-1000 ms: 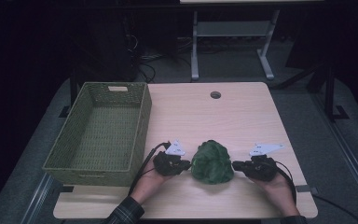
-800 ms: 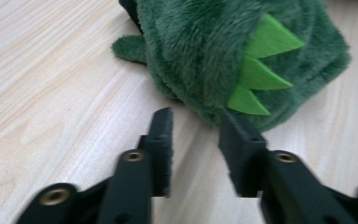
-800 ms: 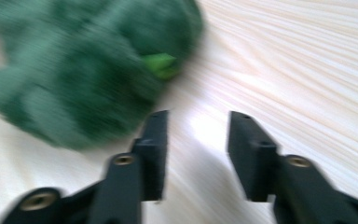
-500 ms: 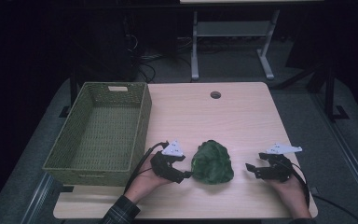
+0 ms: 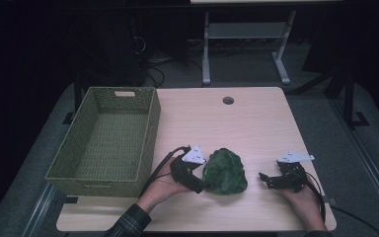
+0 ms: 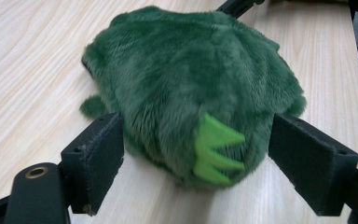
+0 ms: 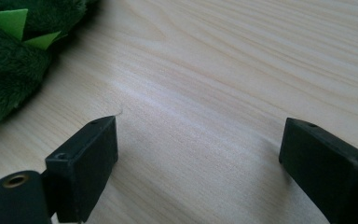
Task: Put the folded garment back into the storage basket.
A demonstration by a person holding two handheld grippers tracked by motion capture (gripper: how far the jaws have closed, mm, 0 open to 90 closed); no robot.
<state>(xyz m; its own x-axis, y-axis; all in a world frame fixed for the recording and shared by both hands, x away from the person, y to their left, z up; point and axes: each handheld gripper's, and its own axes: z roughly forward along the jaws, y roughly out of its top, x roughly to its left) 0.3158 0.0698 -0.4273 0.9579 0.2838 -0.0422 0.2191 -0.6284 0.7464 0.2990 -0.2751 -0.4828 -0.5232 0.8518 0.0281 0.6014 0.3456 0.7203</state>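
The counter [image 5: 256, 128] is a pale wood-grain top taking up the middle of the high view, with a round cable hole [image 5: 228, 100] near its far edge. Around it the room is dark: grey floor, cables and a white frame [image 5: 242, 44] at the top of the frame. A woven green basket [image 5: 148, 133] sits on the counter's left side, hollow side up.

The plush [image 5: 225, 171], a dark green furry toy with bright green spikes, lies on the counter in the lower middle of the high view, right of the basket and apart from it. It is a rounded lump, with no clear long axis.

The left hand-held gripper [image 5: 201, 187] is the nearer one: it sits just left of the plush. In the left gripper view its jaws have just been opening and stand wide apart on either side of the toy's near end, flanking it without pressing on the fur.

The right hand-held gripper [image 5: 262, 178] rests lower right, a clear gap of bare wood between it and the plush. Its jaws have also just been opening and stand apart over bare counter, the toy off at the upper left of the right gripper view.

Any pick-up looks likeliest from the left.
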